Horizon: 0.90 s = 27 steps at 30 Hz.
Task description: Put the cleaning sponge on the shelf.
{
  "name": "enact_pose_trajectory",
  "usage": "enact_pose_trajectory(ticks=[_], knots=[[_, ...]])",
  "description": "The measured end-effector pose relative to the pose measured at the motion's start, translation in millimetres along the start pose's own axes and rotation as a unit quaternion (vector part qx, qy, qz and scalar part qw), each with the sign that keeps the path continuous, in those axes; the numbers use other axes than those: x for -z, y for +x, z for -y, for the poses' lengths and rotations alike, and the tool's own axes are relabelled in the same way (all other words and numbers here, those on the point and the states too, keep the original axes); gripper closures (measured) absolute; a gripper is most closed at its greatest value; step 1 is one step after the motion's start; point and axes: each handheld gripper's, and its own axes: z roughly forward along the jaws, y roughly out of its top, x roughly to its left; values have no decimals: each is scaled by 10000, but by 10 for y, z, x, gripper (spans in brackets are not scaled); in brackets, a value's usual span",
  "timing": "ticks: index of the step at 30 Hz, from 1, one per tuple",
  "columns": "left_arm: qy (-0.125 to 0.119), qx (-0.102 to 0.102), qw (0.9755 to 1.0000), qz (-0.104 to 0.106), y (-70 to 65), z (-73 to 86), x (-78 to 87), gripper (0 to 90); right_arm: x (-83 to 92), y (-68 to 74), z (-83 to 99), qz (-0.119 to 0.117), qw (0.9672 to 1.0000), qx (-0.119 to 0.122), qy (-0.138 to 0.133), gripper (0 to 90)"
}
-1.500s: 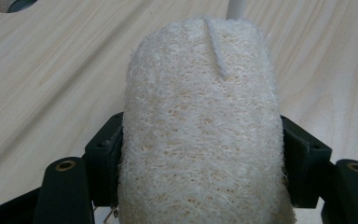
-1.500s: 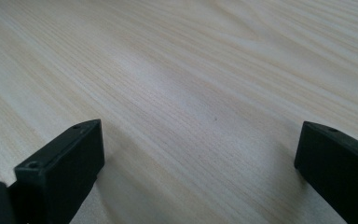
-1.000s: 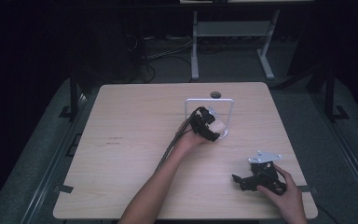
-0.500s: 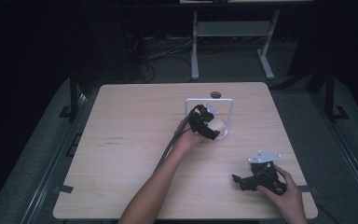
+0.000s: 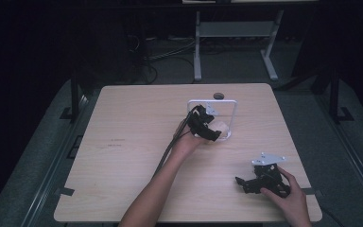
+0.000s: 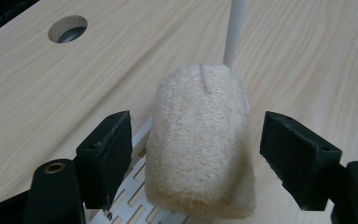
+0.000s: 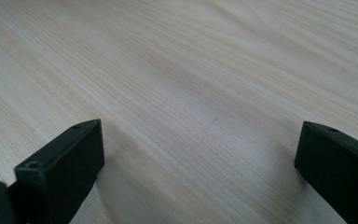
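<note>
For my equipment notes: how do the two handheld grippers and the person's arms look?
Both the left gripper and the right gripper are black with blocky, squarish jaws. The right carries a grey three-cornered plate; a dark cable trails from the left. Forearms are sleeveless.

You look down from above on the whole table [image 5: 123, 156]; both gripper views sit close over that same wood.

The left forearm reaches forward from the bottom edge, its hand carrying the left gripper [image 5: 207, 126] with jaws spread wide, pads pressing on nothing. The right hand [image 5: 288, 198] holds the right gripper [image 5: 246, 182] low near the person, jaws wide apart.
</note>
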Motion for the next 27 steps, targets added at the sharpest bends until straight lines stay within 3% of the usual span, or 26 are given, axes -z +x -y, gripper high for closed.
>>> enact_pose_trajectory(ticks=[5,15,20,24,27], knots=[[-87,-14,10000,-2,-14,35,95,311,2,0,-1,7,10000,8,1,12],[-393,-102,9992,-52,-76,145,345,521,2,1,-1,12,10000,-2,14,12],[-523,-63,9985,178,-111,196,416,701,3,1,0,12,10000,-2,16,12],[-425,-28,9982,427,-129,227,410,866,3,1,-1,12,10000,-3,17,12],[-334,15,9977,582,-157,249,370,897,3,1,-1,11,10000,-2,18,12]])
